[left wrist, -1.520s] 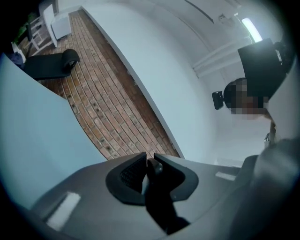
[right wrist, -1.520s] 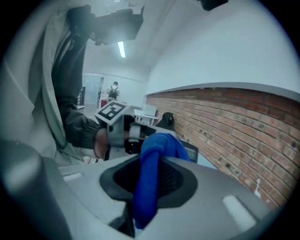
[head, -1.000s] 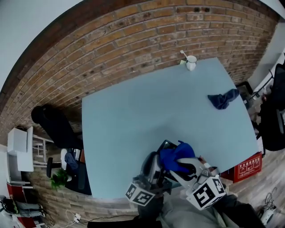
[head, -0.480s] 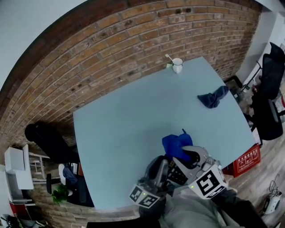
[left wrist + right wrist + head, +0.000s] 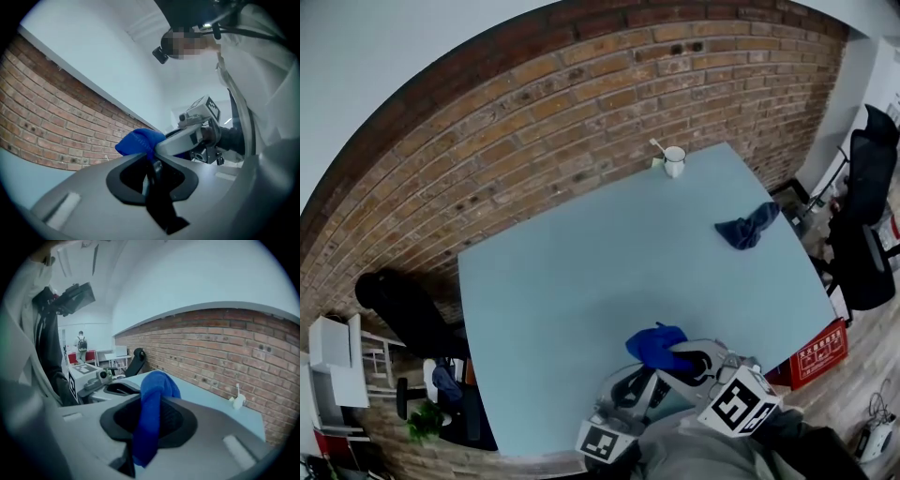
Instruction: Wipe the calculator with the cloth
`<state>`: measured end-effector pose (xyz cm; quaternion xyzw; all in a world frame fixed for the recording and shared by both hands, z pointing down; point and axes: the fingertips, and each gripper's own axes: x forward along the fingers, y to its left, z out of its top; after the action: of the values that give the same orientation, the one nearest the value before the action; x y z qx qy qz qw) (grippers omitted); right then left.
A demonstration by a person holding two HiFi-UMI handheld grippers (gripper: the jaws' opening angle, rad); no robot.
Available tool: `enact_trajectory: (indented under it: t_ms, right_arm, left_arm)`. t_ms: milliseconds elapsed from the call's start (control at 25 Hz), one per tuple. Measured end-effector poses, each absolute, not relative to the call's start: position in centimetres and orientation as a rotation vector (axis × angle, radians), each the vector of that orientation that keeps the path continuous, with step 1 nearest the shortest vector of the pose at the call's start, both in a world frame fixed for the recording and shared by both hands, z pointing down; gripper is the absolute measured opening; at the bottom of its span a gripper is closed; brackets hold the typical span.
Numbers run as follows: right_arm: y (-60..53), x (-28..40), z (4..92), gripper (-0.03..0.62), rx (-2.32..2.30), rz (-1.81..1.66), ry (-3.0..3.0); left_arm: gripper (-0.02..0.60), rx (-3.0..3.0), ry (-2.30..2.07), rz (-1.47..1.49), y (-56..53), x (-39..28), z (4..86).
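My right gripper point(image 5: 680, 353) is shut on a bright blue cloth point(image 5: 654, 343) over the table's near edge. In the right gripper view the cloth point(image 5: 154, 390) hangs out of the jaws point(image 5: 150, 413), which have just closed a little further on it. My left gripper point(image 5: 639, 382) sits just left of it and is shut on the calculator point(image 5: 159, 201), a thin dark slab seen edge-on between its jaws point(image 5: 152, 171). In the left gripper view the cloth point(image 5: 138, 142) lies against the calculator's far end. The calculator's key face is hidden.
The light blue table point(image 5: 581, 262) carries a white cup with a spoon point(image 5: 674, 160) at its far edge and a dark blue cloth point(image 5: 747, 228) at the right. A black office chair point(image 5: 867, 234) and a red box point(image 5: 820, 356) stand right of the table.
The left gripper has rolled, so the calculator's keys, visible half a second ago, no longer show. The right gripper has drawn the blue cloth slightly left and nearer.
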<state>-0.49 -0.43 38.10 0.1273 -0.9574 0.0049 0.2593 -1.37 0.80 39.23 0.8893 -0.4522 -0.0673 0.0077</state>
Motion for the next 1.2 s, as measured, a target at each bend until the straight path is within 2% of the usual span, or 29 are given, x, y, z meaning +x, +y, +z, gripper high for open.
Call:
enact_trajectory:
  t_ms: [160,400,600,800,1040,1200]
  right_arm:
    - [-2.6,0.4,38.6,0.086,0.434,0.193,-2.700]
    - [-2.2,3.2,44.4,0.086,0.387,0.404,-2.554]
    - [-1.7,4.1,44.6,0.087,0.363,0.545,-2.587]
    - [-3.9,2.6,38.0,0.087,0.447,0.474,-2.842]
    - [-1.1,4.4,43.5,0.086,0.454,0.387,-2.601]
    - [0.1,2.6,42.2,0.086,0.458,0.176,-2.534]
  left_arm:
    - [0.043,2.856,-1.453,-0.039,0.9,-1.3,39.0]
    - [0.044,2.706,-1.490,-0.561,0.7,-5.0,35.2]
    - [0.044,2.673,-1.422,-0.691,0.2,-6.1,34.7]
    - [0.044,2.607,-1.304,-0.803,-0.2,-4.9,34.7]
    - [0.044,2.387,-1.464,-0.881,-1.0,-9.3,35.8]
    - [0.046,2.271,-1.545,-0.966,-1.4,-11.3,36.1]
